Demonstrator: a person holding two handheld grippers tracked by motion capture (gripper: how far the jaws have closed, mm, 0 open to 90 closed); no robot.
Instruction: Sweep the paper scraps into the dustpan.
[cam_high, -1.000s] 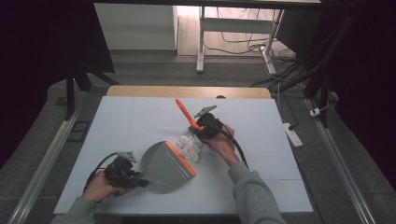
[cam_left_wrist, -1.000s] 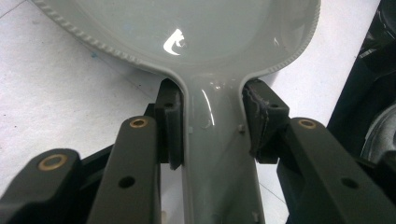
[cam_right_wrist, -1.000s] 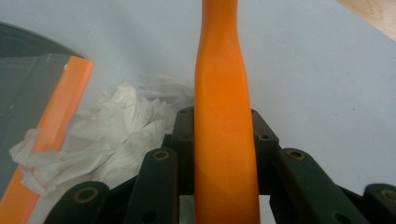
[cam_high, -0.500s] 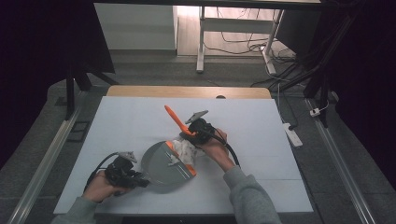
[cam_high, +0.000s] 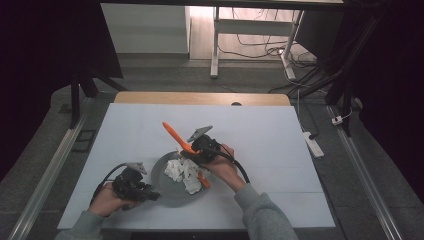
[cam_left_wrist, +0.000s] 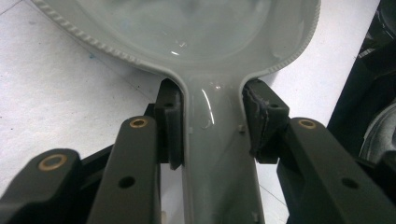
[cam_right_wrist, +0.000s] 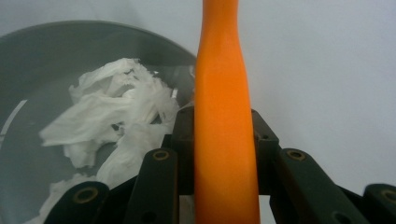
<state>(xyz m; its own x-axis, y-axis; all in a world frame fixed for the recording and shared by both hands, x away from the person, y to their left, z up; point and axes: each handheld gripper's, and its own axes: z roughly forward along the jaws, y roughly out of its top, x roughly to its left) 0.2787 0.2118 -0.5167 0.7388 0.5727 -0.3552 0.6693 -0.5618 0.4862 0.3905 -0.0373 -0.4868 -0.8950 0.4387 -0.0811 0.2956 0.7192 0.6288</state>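
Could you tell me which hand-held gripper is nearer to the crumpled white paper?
Right. The right hand-held gripper hovers at the crumpled white paper, holding the orange brush; the left hand-held gripper clamps the dustpan handle, farther off.

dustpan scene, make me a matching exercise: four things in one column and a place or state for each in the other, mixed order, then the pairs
Column one
1. grey dustpan
2. orange brush handle
3. crumpled white paper
4. white table

Column two
A. lies inside the pan
B. its handle is clamped by the left tool
C. carries everything else
D. clamped upright by the right tool at the pan's edge

Pairs: 1-B, 2-D, 3-A, 4-C
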